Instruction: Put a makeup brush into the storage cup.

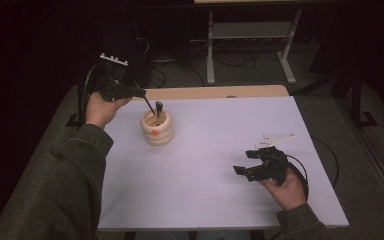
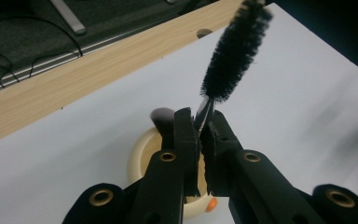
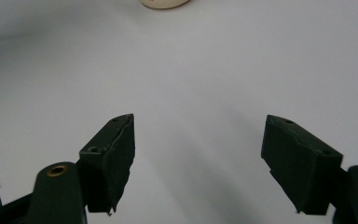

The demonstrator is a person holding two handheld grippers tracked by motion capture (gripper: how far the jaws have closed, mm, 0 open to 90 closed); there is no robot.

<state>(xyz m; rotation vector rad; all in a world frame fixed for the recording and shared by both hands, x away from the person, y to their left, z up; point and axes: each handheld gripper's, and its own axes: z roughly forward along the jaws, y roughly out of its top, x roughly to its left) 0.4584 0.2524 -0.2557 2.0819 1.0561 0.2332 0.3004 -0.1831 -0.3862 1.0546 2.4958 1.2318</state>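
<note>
A pale ribbed wooden cup [image 1: 157, 129] with an orange dot stands on the white table top [image 1: 205, 200] at the far left. My left gripper [image 1: 143, 94] hangs just above and left of it, shut on the thin handle of a black bristle brush [image 1: 150, 107] that slants toward the cup's mouth. In the left gripper view the jaws [image 2: 200, 123] pinch the handle, the bristle brush [image 2: 235, 51] points away, and the cup [image 2: 140, 156] lies beneath. A second brush [image 1: 159, 106] with a dark soft head [image 2: 162, 118] stands in the cup. My right gripper [image 1: 245, 161] [image 3: 198, 123] rests open and empty near the right front.
A wooden strip [image 1: 215, 92] runs along the table's far edge. Behind it on the dark floor are a grey metal frame [image 1: 250, 31] and loose cables [image 1: 230, 60]. The right gripper's cable [image 1: 325, 150] loops off the table's right side.
</note>
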